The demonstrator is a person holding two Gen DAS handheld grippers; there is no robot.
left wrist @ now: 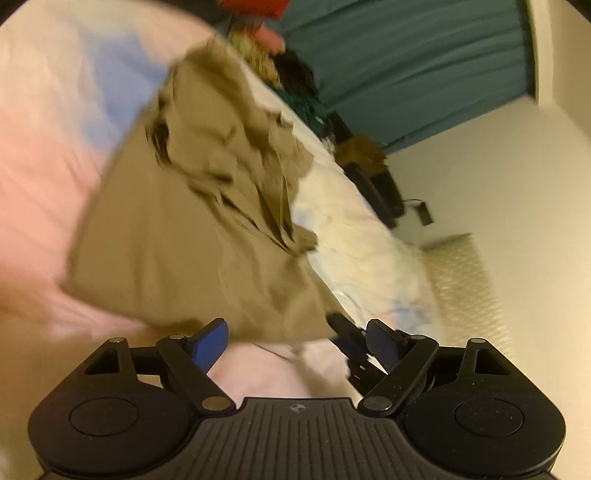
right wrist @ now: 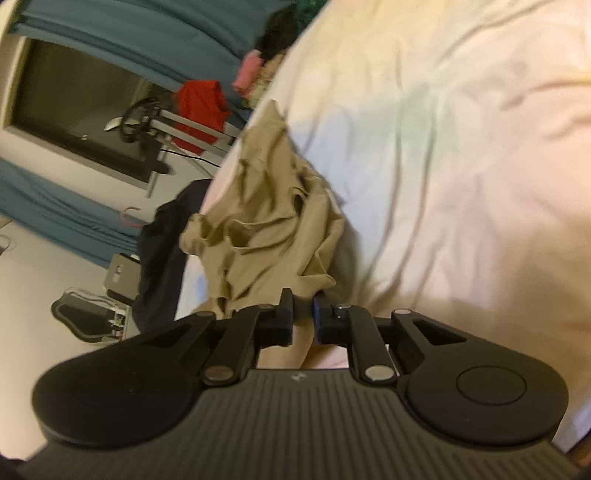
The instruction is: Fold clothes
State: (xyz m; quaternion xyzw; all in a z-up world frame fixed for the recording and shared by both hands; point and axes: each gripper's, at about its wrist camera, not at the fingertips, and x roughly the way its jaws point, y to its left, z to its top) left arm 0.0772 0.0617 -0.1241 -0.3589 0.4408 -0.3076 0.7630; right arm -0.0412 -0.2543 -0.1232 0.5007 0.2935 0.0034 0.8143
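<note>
Khaki garment (left wrist: 207, 229) rumpled on the pastel bed sheet (right wrist: 461, 155), right gripper (right wrist: 303, 314) fingers clenched on its near hem, left gripper (left wrist: 295, 341) fingers spread wide at the cloth's edge, grasping nothing, teal curtains (left wrist: 413, 66) behind.

Both wrist views sit close over the bed (left wrist: 44, 192), tilted, sharing the tan garment (left wrist: 192, 236) and teal curtains (left wrist: 406, 55).

Crumpled khaki-tan cloth garment (left wrist: 207, 206) (right wrist: 266, 221): plain. Pastel bed sheet (left wrist: 44, 155) (right wrist: 461, 147): pink, with blue and yellow patches. Teal pleated curtain (left wrist: 413, 62) (right wrist: 122, 26). Black gripper fingers carry blue pads (left wrist: 210, 345).
</note>
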